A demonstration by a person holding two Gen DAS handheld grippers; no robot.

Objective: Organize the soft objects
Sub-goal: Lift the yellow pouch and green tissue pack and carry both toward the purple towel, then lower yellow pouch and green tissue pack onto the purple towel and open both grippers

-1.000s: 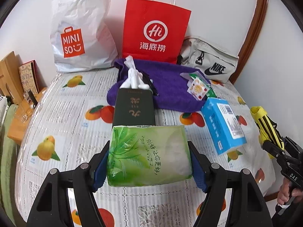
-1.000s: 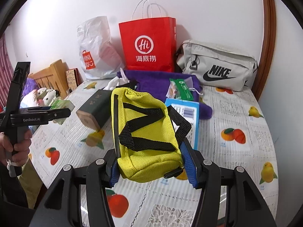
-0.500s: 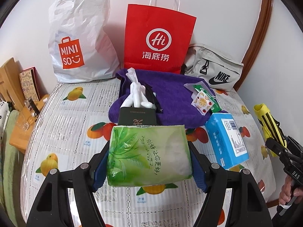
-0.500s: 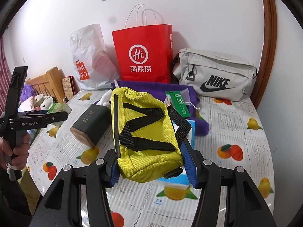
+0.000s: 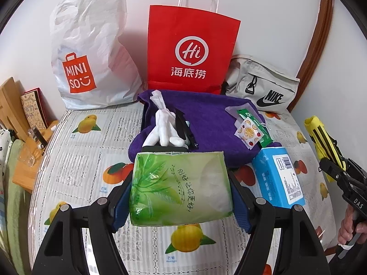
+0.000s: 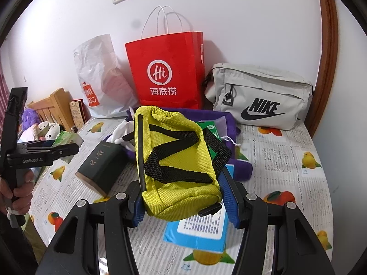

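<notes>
soft objects everywhere, and two of them are up in the air. the left gripper (image 5: 181,186) is clamped on a green tissue pack (image 5: 180,186), blue pads pressing both short ends, the pack held flat above the fruit-print tablecloth (image 5: 87,160). over on the other side, the right gripper (image 6: 183,192) is squeezed around a yellow pouch (image 6: 176,162) with black webbing straps, pads tight on its flanks, the pouch tilted up and away from the camera. below that pouch lies a blue tissue box (image 6: 197,233), flat on the cloth. just beyond the green pack sits a purple towel (image 5: 211,119), with white gloves (image 5: 164,128) bunched on its near left part and a fruit-print sachet (image 5: 248,133) beside a green packet (image 5: 252,120) on its right part. a dark green box (image 6: 102,166) rests left of the pouch in the right wrist view, touching the towel's edge. against the wall stand a white miniso bag (image 5: 91,52), a red paper bag (image 5: 190,50) and a grey nike pouch (image 6: 259,96), side by side. a hand (image 6: 16,194) grips the left tool's handle at the frame edge.
</notes>
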